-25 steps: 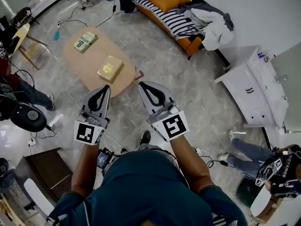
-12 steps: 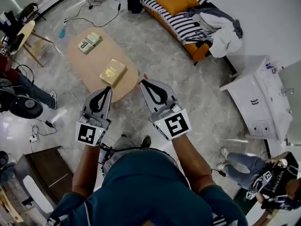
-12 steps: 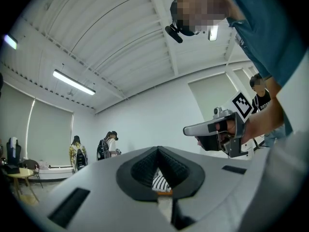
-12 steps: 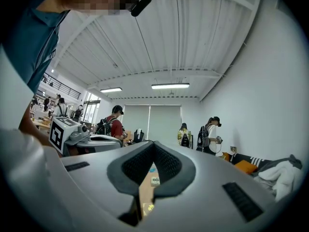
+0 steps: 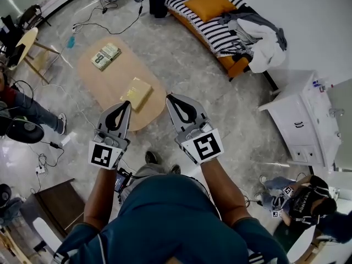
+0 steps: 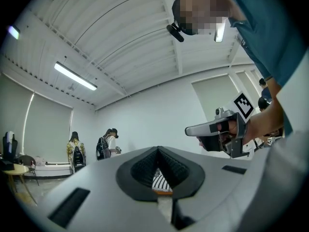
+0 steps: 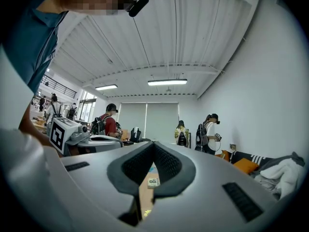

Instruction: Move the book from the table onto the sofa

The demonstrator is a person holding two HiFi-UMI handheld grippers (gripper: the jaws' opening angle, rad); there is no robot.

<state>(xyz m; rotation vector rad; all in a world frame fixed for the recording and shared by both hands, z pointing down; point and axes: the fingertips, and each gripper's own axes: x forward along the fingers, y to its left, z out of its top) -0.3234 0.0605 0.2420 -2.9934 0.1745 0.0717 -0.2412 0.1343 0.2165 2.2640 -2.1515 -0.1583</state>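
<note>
We log left gripper (image 5: 125, 104) and right gripper (image 5: 170, 99) both pressed shut, empty; the yellow book (image 5: 136, 93) lies flat on the oval table (image 5: 110, 78) on grey marble floor (image 5: 181, 65), well apart from the striped sofa (image 5: 212, 29); only the gripper views show ceiling lights (image 7: 168, 82).

Table (image 5: 91, 73) at 11 o'clock from the person. Two books on it, well apart: book (image 5: 136, 91) at the near end, second book (image 5: 106, 56) toward the far end. Sofa (image 5: 212, 32) at 1 o'clock, right of the table; cushion (image 5: 210, 4) and heaped cloth (image 5: 263, 36) on it. Cabinet (image 5: 305, 122) at 3 o'clock. Chair (image 5: 30, 43) at 10 o'clock, left of the table.
</note>
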